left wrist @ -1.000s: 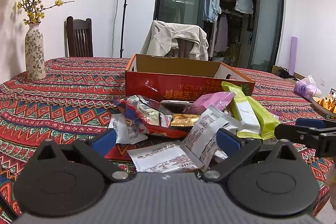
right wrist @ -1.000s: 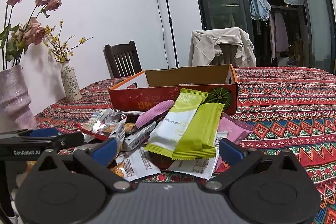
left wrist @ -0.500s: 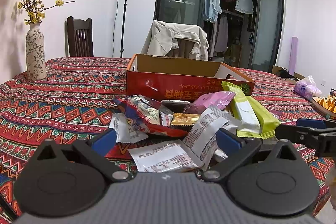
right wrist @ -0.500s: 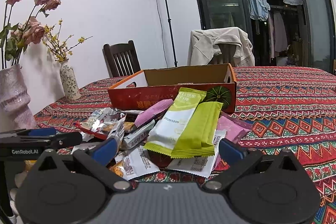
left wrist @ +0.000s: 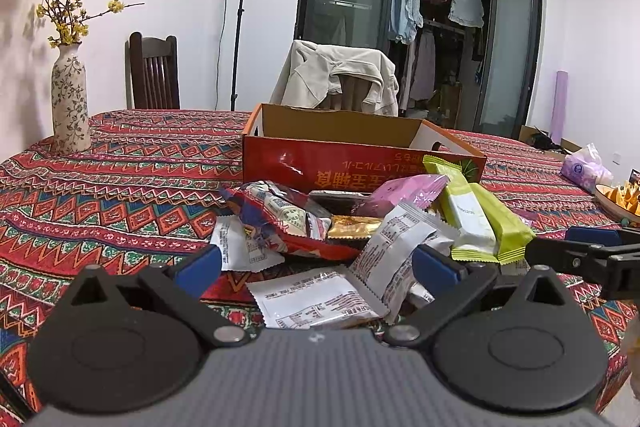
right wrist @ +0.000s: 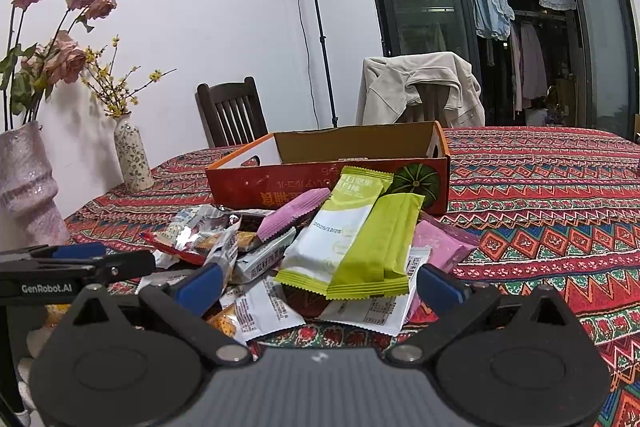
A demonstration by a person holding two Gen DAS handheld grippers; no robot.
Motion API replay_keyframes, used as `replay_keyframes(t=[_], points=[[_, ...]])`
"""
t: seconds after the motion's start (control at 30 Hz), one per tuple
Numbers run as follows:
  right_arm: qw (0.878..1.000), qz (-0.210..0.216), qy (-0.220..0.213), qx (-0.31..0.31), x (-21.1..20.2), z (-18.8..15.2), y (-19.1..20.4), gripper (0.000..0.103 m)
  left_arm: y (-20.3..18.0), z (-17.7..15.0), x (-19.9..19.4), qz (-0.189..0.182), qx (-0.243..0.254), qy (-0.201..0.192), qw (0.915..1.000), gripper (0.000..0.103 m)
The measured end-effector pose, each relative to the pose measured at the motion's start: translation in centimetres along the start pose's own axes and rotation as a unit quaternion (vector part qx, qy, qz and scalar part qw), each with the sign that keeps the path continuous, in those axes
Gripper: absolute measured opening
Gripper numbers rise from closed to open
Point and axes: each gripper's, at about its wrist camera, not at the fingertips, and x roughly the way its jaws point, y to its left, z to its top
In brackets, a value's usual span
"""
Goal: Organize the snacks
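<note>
A heap of snack packets lies on the patterned tablecloth [left wrist: 120,187] in front of a red cardboard box [left wrist: 360,167] with an open top. The heap holds a lime-green packet [right wrist: 376,247], a white-and-green packet [right wrist: 340,231], a pink packet [right wrist: 294,215], a red-and-blue bag [left wrist: 280,219] and white packets [left wrist: 316,303]. My left gripper [left wrist: 318,267] is open, low at the near left of the heap, a white packet lying between its fingers untouched. My right gripper [right wrist: 320,283] is open at the heap's near right side, holding nothing.
A flowered vase [left wrist: 70,103] and a larger pale vase [right wrist: 28,187] stand at the table's left. Two chairs, one draped with a beige jacket [left wrist: 336,75], stand behind the table. A bowl [left wrist: 620,199] and a purple tissue pack [left wrist: 584,167] sit far right.
Both views drift only very slightly. The grippers stay open and no packet has moved.
</note>
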Motion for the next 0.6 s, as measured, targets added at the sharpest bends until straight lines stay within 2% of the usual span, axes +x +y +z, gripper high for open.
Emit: replay_keyframes(t=[0.6], points=[[1.0,-0.001,0.0,0.002,-0.01,-0.12,-0.09,0.103,0.01,0.18,0.12,-0.002,0.0,0.001,1.0,0.103]])
